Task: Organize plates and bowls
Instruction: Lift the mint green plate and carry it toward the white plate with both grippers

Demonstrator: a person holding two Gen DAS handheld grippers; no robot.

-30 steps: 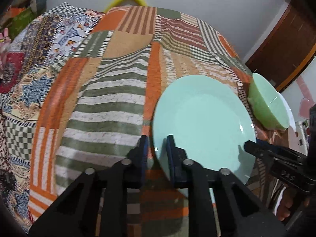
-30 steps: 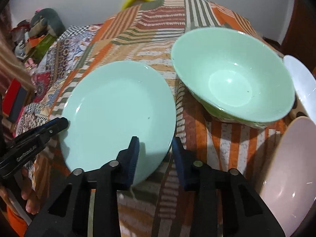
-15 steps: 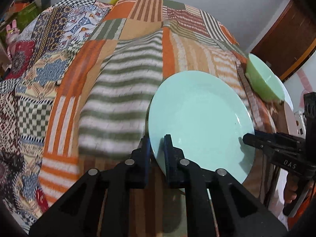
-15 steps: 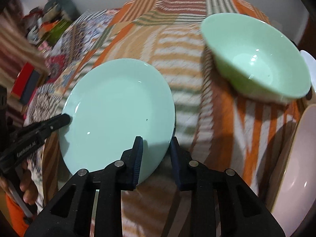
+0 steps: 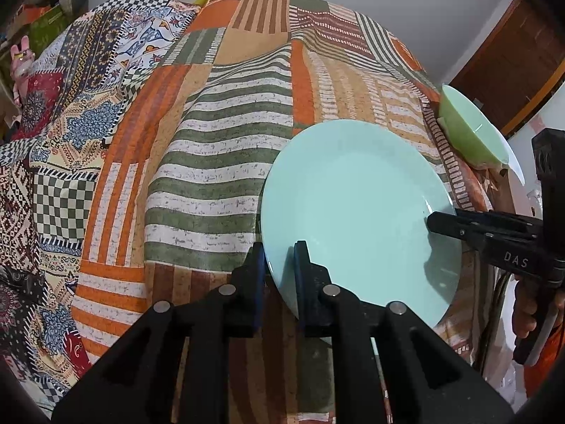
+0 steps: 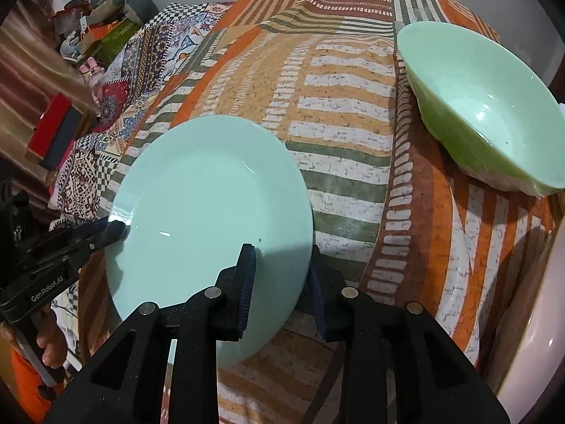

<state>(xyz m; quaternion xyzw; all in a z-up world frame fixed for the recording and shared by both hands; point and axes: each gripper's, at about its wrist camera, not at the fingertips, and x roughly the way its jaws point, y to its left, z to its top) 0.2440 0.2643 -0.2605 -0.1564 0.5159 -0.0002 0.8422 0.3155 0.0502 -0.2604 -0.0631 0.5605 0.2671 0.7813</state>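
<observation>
A pale mint plate [image 5: 353,205] [image 6: 204,205] hangs tilted just above the patchwork bedspread [image 5: 219,176], held from both sides. My left gripper [image 5: 279,251] is shut on its near left rim; in the right wrist view that gripper [image 6: 120,229] pinches the plate's left edge. My right gripper [image 6: 280,254] is shut on the opposite rim, one finger over the plate's face, the other under its edge; it shows in the left wrist view [image 5: 432,221] too. A green bowl [image 6: 483,106] [image 5: 466,130] sits on the bedspread to the right, apart from the plate.
A pale pink bowl [image 6: 536,318] lies at the right edge by the green bowl, and a white plate's rim [image 5: 512,166] peeks out behind it. Clutter and boxes [image 6: 91,35] line the far left. A wooden door [image 5: 512,53] stands at the right.
The plate has moved left, away from the green bowl, with both grippers on it. My right gripper's fingers have narrowed onto the rim.
</observation>
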